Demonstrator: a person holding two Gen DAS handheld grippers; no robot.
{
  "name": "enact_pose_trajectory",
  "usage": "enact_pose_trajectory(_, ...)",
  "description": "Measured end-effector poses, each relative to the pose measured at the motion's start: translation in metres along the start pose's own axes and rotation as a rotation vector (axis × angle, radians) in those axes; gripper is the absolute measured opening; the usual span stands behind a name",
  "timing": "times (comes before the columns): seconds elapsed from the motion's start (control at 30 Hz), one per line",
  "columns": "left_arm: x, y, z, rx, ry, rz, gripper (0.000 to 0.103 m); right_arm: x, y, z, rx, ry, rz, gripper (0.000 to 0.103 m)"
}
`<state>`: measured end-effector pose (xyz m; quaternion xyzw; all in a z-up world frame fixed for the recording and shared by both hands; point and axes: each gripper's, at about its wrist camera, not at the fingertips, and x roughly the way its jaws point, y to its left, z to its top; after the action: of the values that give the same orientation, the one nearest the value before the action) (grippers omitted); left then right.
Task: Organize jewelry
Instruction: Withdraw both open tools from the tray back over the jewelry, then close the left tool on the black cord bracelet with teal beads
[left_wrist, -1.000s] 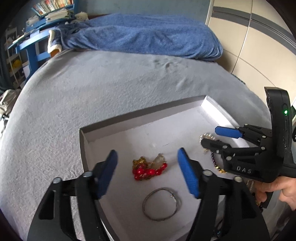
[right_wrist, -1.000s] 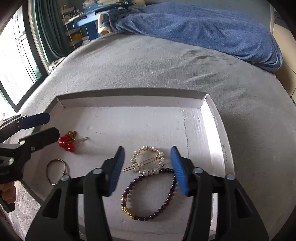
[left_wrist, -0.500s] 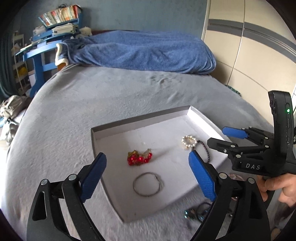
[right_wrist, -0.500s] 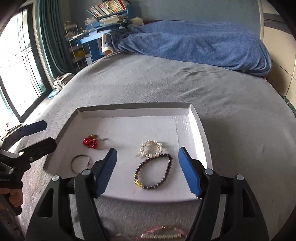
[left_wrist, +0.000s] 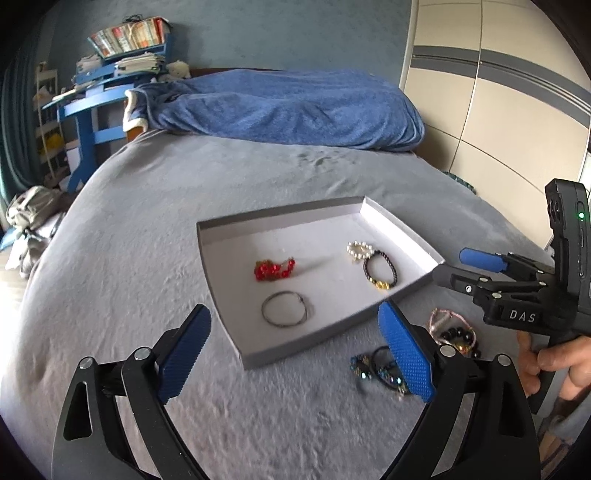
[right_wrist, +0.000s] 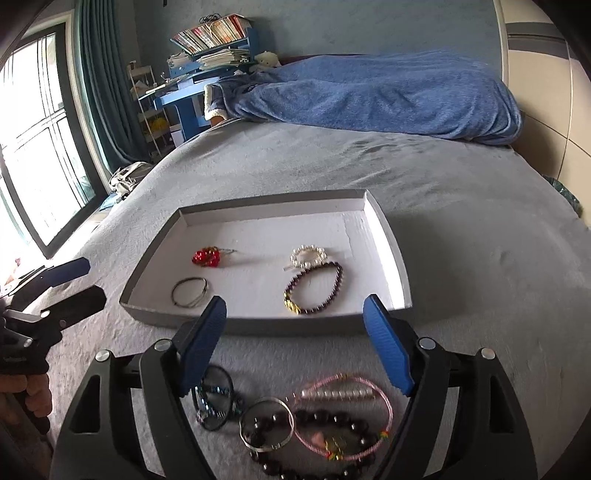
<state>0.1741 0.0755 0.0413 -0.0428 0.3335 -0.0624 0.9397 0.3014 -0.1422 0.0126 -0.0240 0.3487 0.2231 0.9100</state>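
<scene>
- Jewelry sits in two groups on a grey bed (right_wrist: 461, 229): four pieces in a shallow white tray (right_wrist: 400, 269), more loose on the cover just in front of it.
- In tray: red bead cluster (right_wrist: 206, 256), thin wire ring (right_wrist: 190, 291), pearl clip (right_wrist: 308, 256) touching a dark bead bracelet (right_wrist: 314, 286).
- Loose pile by near tray edge: pink cord bracelet (right_wrist: 347, 413), silver ring (right_wrist: 266, 424), black bead bracelet (right_wrist: 314, 443), teal piece (right_wrist: 216, 400), overlapping.
- Left gripper (left_wrist: 295, 354): jaws wide apart, nothing between pads, above bed at near tray corner; its jaws have just been opening.
- Right gripper (right_wrist: 295, 345): jaws spread, holding nothing, over the loose pile; jaws have just been opening too.
- Blue blanket (right_wrist: 369, 99) lies at far end of bed.
</scene>
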Motion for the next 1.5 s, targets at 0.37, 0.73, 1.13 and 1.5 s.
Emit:
enact_pose_trajectory(0.37,-0.011,-0.02,-0.036,0.019,0.033,-0.003,0.09,-0.019,-0.024,-0.031,0.023,0.006,-0.027,0.076)
enact_pose_trajectory(0.73,0.012,-0.061,-0.056,0.122,0.11,-0.098,0.069,-0.037,-0.05,-0.062,0.031,0.034,-0.067,0.076)
enact_pose_trajectory(1.13,0.045,-0.075,-0.065,0.079,0.202,-0.152,0.043,-0.041,-0.054,-0.068,0.026,0.035,-0.064,0.076)
enact_pose_trajectory(1.5,0.046,-0.067,-0.071,0.067,0.265,-0.159,0.0,-0.035,-0.054,-0.07,0.031,0.052,-0.061,0.076)
